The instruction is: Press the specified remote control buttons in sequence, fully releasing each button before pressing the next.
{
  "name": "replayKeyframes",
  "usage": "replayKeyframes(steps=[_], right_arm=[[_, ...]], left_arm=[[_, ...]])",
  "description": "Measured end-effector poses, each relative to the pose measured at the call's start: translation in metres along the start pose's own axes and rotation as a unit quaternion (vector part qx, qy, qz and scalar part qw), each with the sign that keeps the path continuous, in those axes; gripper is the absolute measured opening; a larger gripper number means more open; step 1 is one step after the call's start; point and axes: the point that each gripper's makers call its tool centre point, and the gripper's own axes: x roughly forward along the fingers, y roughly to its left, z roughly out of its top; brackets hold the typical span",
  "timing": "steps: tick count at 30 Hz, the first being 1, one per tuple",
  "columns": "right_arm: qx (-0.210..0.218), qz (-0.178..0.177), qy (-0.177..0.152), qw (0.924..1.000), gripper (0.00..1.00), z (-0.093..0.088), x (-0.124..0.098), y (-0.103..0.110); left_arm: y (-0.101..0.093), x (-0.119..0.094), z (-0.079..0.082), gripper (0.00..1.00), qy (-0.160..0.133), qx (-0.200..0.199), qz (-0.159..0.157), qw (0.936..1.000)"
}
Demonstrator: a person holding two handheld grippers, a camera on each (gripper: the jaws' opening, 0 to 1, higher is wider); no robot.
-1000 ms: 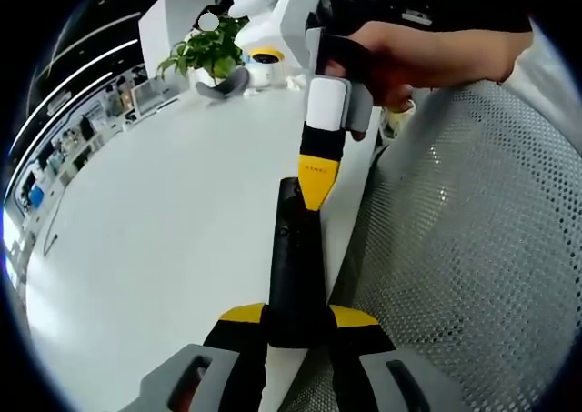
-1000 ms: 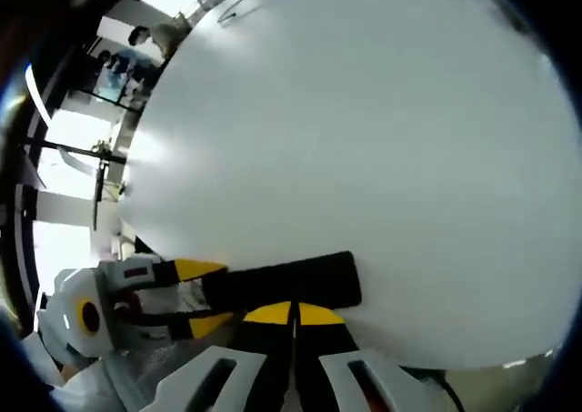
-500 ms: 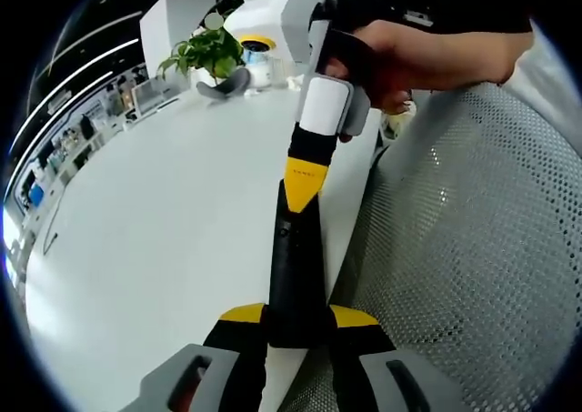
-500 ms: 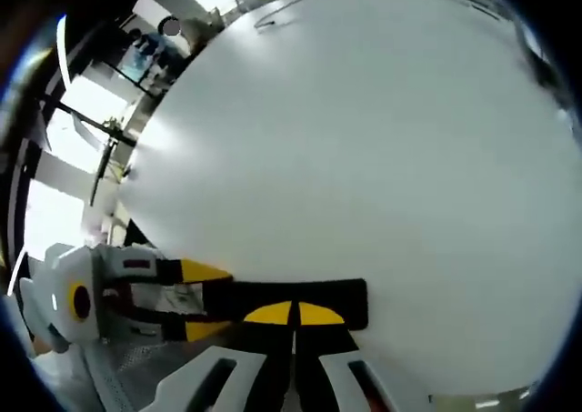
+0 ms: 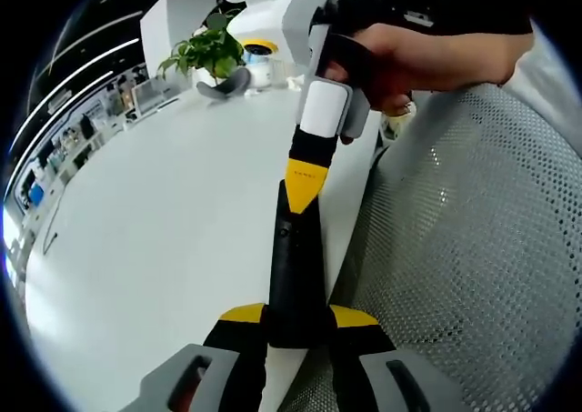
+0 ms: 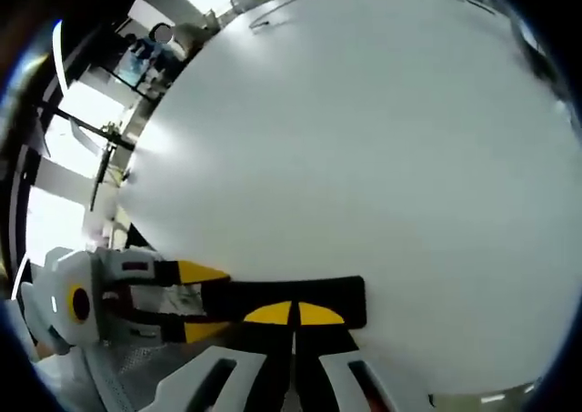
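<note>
Spanning the white table (image 5: 155, 221), the black remote (image 5: 296, 276) sits clamped in the left gripper (image 5: 298, 326); the right gripper (image 5: 305, 183), jaws together, presses its tip down and could skid onto a neighbouring button.

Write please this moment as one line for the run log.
left tongs: shut on remote control | right tongs: shut, tips at remote's button face | table: white | mesh chair: beside table
</note>
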Motion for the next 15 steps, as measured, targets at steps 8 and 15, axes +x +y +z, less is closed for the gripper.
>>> replayKeyframes(steps=[8,15], right_arm=[[-0.006,-0.001,-0.005,1.0000,0.00,0.0002,-0.0001,0.0002],[-0.006,0.001,-0.005,1.0000,0.00,0.0000,-0.0004,0.0005]], left_arm=[[0.0000,-0.0005,0.0003,0.25,0.000,0.000,0.000,1.0000],[-0.0002,-0.0004,0.0004,0.25,0.000,0.001,0.000,1.0000]])
